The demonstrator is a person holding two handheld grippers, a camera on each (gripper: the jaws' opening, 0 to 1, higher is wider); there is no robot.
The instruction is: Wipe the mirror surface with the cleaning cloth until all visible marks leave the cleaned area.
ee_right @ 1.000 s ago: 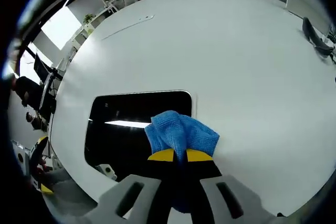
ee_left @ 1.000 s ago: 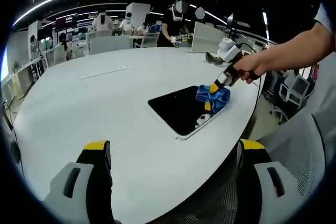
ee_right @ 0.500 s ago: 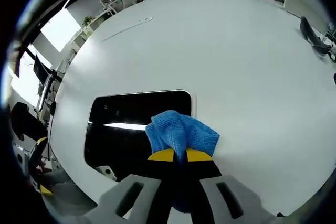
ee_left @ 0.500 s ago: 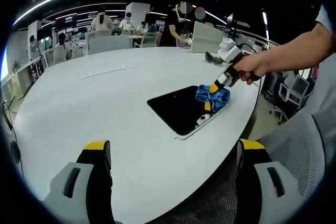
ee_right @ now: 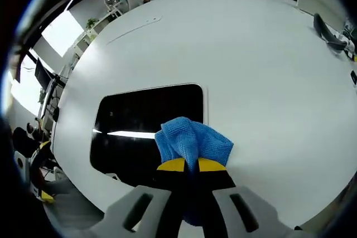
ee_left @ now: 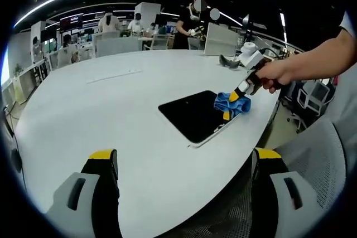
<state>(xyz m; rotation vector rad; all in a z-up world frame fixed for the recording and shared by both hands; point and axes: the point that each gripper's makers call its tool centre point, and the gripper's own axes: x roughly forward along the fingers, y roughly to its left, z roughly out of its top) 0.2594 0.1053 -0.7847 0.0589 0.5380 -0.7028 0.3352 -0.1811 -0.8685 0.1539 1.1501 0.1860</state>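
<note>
Right gripper (ee_right: 191, 164), jaws clamped on the blue cloth (ee_right: 192, 140), which rests at the mirror (ee_right: 148, 124) edge just ahead of the jaws. Left gripper (ee_left: 184, 163), jaws apart and holding nothing, is well back over the white table (ee_left: 100, 104); its view adds the hand (ee_left: 274, 73) holding the right gripper (ee_left: 239, 97) and people beyond.
</note>
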